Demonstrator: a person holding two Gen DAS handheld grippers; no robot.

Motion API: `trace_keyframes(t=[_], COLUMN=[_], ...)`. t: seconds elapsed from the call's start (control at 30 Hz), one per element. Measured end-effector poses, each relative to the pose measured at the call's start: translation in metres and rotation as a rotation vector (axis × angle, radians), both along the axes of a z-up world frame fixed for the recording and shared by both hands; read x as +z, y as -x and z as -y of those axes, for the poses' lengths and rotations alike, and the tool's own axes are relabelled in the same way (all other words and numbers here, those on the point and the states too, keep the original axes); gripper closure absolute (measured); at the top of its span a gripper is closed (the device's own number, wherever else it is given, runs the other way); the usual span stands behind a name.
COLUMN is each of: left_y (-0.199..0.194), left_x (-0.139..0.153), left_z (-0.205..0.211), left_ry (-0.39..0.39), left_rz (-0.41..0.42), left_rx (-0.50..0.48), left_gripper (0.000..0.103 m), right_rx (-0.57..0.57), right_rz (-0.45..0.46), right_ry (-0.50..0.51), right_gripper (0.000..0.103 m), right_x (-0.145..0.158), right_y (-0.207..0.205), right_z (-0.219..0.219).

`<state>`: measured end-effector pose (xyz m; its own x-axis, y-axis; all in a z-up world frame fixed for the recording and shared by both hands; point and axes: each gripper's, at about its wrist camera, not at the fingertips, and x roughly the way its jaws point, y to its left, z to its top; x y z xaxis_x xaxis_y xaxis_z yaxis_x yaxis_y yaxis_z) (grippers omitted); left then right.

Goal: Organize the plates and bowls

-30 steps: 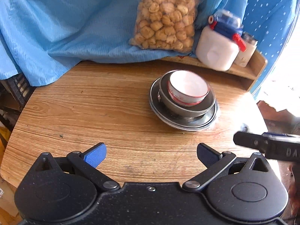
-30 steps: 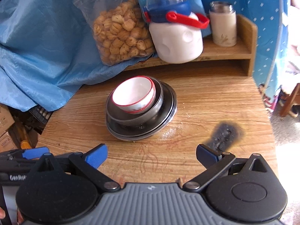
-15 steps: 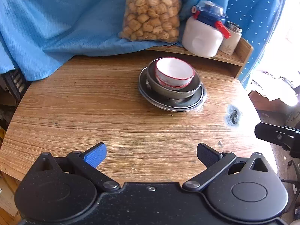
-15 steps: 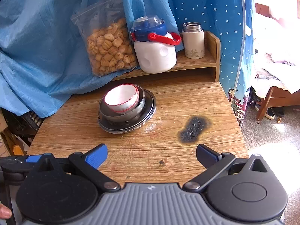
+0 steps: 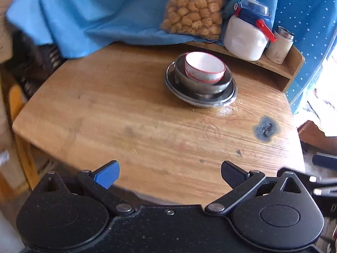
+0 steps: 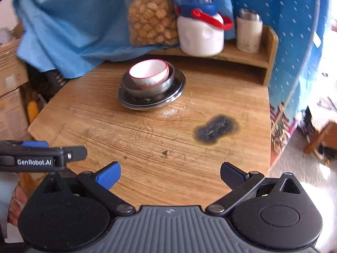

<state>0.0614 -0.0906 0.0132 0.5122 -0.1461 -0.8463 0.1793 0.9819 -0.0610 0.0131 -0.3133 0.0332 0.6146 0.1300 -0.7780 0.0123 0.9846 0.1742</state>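
Sitting upright, rim skyward, white bowl (image 5: 204, 67) nests in steel bowl (image 5: 202, 84).

Bowl (image 6: 149, 73): we see white, red-rimmed.
Plates (image 6: 151, 103): grey metal.
Tabletop (image 6: 147, 147): brown wood grain, one dark scorch (image 6: 215, 130).
Cloth (image 5: 105, 10): blue; curtain (image 6: 284, 21): white-dotted blue.

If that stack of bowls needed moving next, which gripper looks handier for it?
Probably the right gripper, narrowly. Both are open, empty and back at the table's near edge, but the stack sits more squarely ahead of it than of the left gripper.
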Motion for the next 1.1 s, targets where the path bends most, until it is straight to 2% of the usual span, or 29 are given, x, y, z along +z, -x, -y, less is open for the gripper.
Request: trace_keyframes(t=[0.2,0.37,0.43,0.53,0.67,0.7,0.93,1.1], left_y=[0.042,0.072,0.077,0.079,0.075,0.074,0.074,0.072], left_x=[0.014,0.034,0.04,0.04,0.034,0.033,0.024,0.021], left_z=[0.025,0.035,0.035,0.028,0.013,0.01,0.01,0.003], left_ry=[-0.022,-0.086,-0.086,-0.035,0.105,0.113,0.025,0.044], left_rz=[0.072,0.186,0.212,0.199,0.135,0.123,0.109,0.093], left_rx=[0.077,0.119,0.13,0.169,0.22,0.23,0.212,0.206], left_gripper=[0.001,0.001,0.001,0.001,0.001,0.001,0.001,0.001], right_rx=[0.05,-0.02,-0.035,-0.027,-0.023,-0.03,-0.025,-0.023], right_rz=[0.063,0.111,0.11,0.112,0.106,0.11,0.126,0.137], right_ry=[-0.01,-0.047,-0.06,-0.05,-0.015,-0.007,0.014,0.03], right_gripper=[0.0,0.0,0.0,0.0,0.0,0.0,0.0,0.0], right_x=[0.009,0.014,0.012,0.012,0.012,0.013,0.015,0.018], right_y=[0.018,0.036,0.039,0.04,0.039,0.039,0.04,0.041], right_z=[0.031,0.048,0.052,0.053,0.052,0.051,0.041,0.037])
